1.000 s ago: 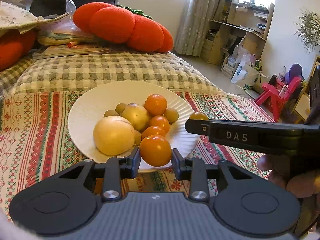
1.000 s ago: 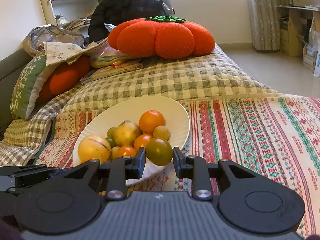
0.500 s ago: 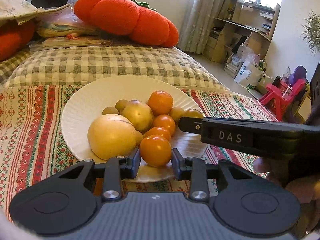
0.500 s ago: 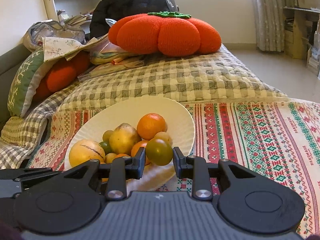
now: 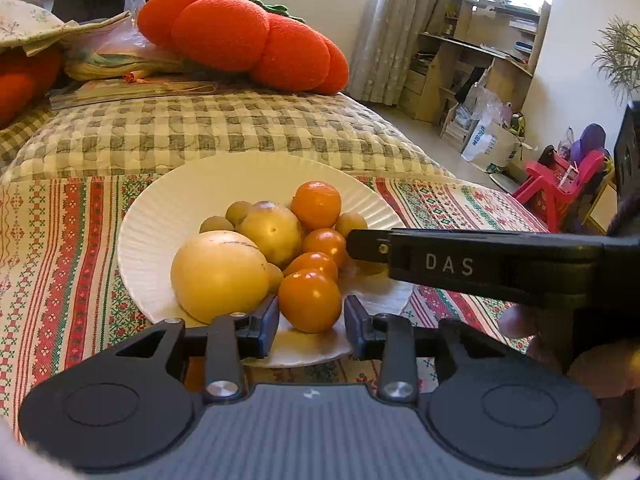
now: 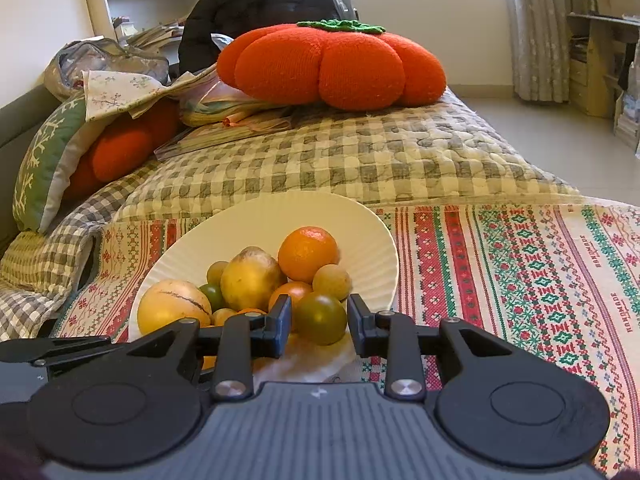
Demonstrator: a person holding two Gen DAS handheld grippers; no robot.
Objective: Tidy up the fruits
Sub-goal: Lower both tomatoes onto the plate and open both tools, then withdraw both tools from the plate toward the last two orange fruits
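fruits sit heaped on the near half of the white paper plate [image 5: 168, 216], which lies on the striped embroidered cloth [image 6: 520, 280] over the bed. both of my grippers are at the plate's near edge.

left gripper [image 5: 310, 322]: jaws opening, with an orange tomato [image 5: 310, 300] between them. i see a sliver of gap on each side of it, so the pads no longer press; it seems to rest on the plate just beside the big yellow melon-like fruit [image 5: 218, 276].

right gripper [image 6: 320, 328]: jaws opening as well, with a greenish tomato [image 6: 320, 318] between them. small gaps show at both pads, so i read this as released too. whether it fully rests on the plate or leans on the orange fruit behind it, i cannot tell.

also on the plate: a mandarin [image 6: 308, 254] at the back, a yellow-brown pear-like fruit [image 6: 250, 278] in the middle, several small tan round fruits and more orange tomatoes, all touching in one cluster.

progress, as judged: no loose fruit is visible on the cloth in either view, so gathering looks nearly complete, these two tomatoes being the latest placed. the far half of the plate is bare. left to do: back both grippers out without nudging the pile, then check for fruit outside the views. risk: round tomatoes near the rim may roll off.

background only: pumpkin cushion [image 6: 332, 66] on the checked quilt [image 6: 360, 160].
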